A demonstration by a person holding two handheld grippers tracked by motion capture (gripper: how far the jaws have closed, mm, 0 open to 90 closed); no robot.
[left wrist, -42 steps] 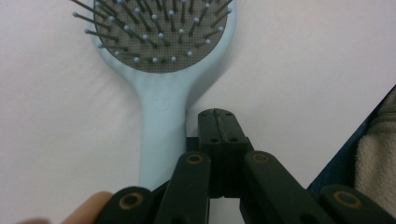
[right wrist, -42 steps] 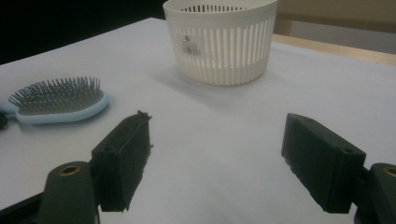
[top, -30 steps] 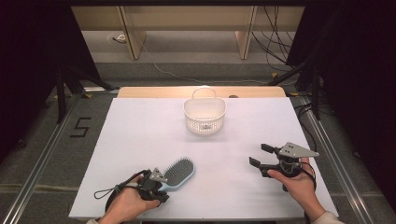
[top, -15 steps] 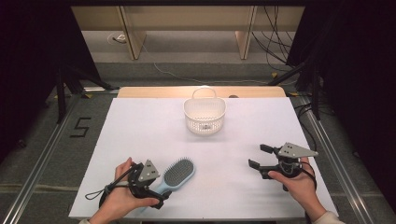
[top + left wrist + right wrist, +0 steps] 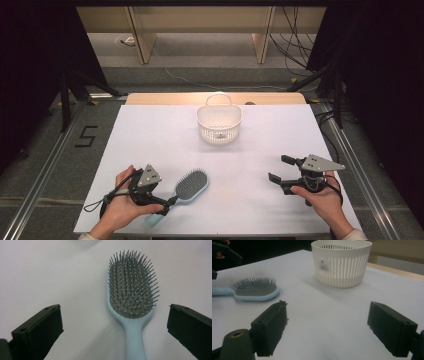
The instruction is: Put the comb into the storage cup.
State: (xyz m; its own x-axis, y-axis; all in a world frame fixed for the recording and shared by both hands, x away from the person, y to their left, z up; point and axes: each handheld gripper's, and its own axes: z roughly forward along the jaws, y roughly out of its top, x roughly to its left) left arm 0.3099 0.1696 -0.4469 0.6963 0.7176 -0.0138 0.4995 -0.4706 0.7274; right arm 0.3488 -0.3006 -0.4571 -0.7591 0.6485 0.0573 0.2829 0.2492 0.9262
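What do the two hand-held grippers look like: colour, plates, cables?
Both are black. The left hand-held gripper and right hand-held gripper each carry a grey three-cornered plate on top, trail a black cable, and end in blocky black jaws with small round holes. Pale cuffs show at the wrists.

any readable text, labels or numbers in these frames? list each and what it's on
"5": black figure on the floor left of the table.
Sticker on the white basket: a small logo and a barcode, print too small to read.
Light blue hairbrush: no marking visible.
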